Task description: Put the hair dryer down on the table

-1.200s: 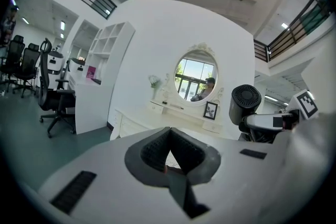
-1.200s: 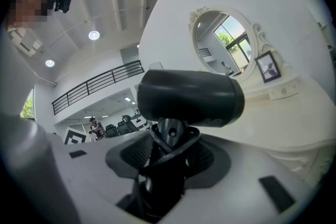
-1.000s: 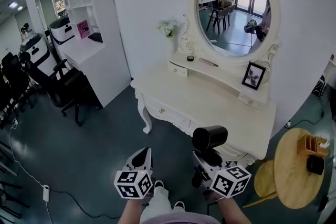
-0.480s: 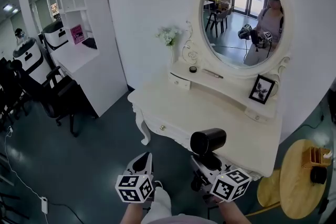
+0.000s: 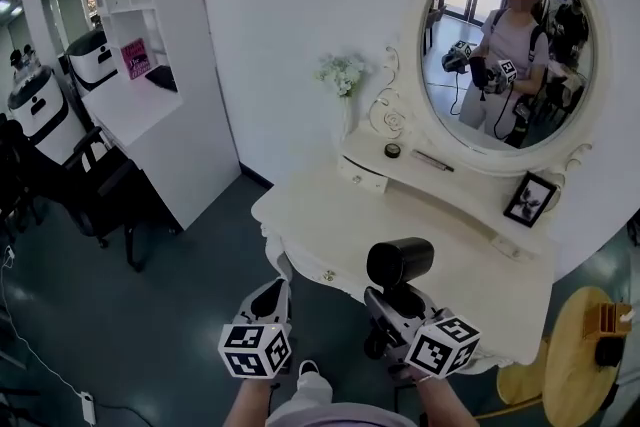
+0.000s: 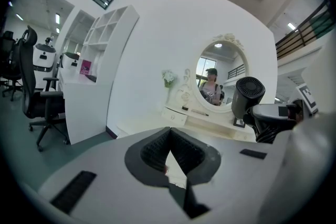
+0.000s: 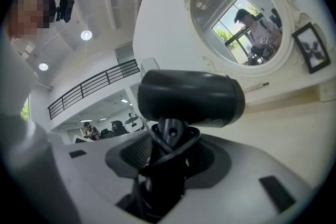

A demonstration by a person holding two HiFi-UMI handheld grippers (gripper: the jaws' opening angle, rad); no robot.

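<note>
Over the last second the head view has swung. The dressing table (image 5: 330, 215) now lies further right, and its mirror (image 5: 505, 45) shows the person's reflection in full, where at first only an edge of it showed. Both grippers keep their places low in that view.

The right gripper (image 5: 393, 307) stays clamped on the handle of the hair dryer (image 5: 400, 265), which is held upright in the air with its barrel overlapping the table's front edge. Whether the barrel hangs over the top or just short of it cannot be told.

Only the right gripper view shows the cord (image 7: 176, 147) looped round the handle between the pads of the right gripper (image 7: 168, 152). Only the left gripper view shows the dryer's rear grille (image 6: 248, 94). There the jaws of the left gripper (image 6: 169, 140) meet with nothing between them.

The bottom edge of the head view cuts off the person's arms.
</note>
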